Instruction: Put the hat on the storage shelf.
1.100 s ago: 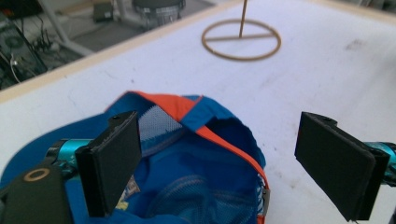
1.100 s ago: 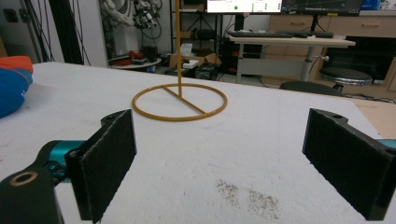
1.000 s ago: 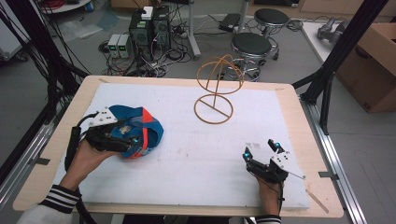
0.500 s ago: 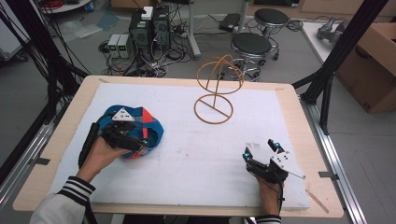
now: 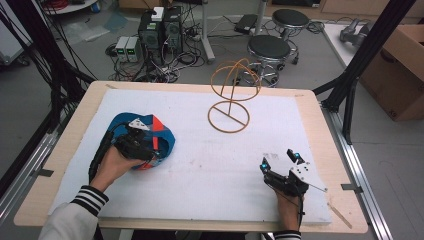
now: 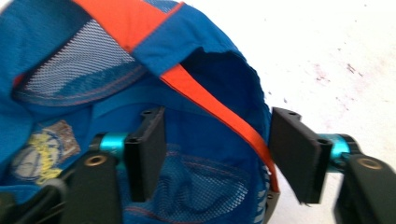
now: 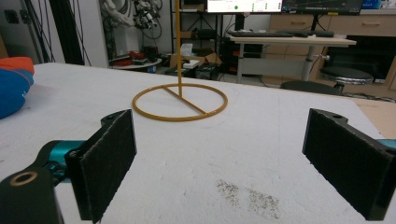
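The left gripper (image 5: 142, 145) was lowered onto the blue cap (image 5: 162, 137) at the left of the white mat (image 5: 210, 165). Its jaws had just been closing, with the cap's rim and orange band between them, not yet pinched. The right gripper (image 5: 280, 161) was rested at the mat's near right, jaws spread wide, nothing held.

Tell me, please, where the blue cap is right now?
In the high view the blue cap lies on the table's left side, under the left gripper, left of the wire stand.
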The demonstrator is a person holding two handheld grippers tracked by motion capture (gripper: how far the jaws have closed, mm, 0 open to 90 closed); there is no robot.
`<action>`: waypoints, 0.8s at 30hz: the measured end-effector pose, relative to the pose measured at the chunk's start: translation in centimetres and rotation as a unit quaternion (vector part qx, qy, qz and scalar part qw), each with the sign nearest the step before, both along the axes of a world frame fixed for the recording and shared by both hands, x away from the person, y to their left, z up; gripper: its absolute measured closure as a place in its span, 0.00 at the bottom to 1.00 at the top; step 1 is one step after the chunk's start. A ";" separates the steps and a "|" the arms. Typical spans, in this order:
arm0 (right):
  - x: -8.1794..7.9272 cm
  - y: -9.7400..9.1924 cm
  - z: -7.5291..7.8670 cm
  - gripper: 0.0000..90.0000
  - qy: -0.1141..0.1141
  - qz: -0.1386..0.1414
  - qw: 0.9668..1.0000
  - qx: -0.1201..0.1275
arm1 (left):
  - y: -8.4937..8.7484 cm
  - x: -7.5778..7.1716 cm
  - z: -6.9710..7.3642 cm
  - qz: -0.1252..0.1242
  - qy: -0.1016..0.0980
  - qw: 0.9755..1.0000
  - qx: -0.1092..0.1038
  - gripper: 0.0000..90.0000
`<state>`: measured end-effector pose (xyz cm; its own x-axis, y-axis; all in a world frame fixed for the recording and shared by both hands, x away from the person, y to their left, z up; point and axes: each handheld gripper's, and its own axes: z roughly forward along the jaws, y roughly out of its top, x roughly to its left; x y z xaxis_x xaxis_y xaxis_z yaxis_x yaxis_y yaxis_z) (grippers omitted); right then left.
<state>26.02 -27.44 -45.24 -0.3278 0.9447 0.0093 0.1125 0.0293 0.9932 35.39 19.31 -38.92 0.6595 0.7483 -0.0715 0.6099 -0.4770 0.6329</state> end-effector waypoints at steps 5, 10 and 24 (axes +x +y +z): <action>0.0 -0.1 0.0 0.10 -0.003 0.000 1.000 -0.002 | -0.2 0.1 -0.3 -0.005 0.016 1.000 -0.003 0.57; 0.0 0.0 0.0 0.10 0.000 0.000 1.000 0.000 | -0.1 0.1 -0.1 -0.014 0.024 0.999 -0.016 0.74; 0.0 0.0 0.0 0.10 -0.002 0.000 1.000 -0.003 | 0.2 -0.6 1.1 -0.028 -0.010 0.998 -0.063 0.97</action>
<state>26.04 -27.44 -45.25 -0.3286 0.9445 0.0034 0.1093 0.0344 0.9934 34.76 19.50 -37.78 0.7029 0.6956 -0.1485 0.5702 -0.4262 0.7023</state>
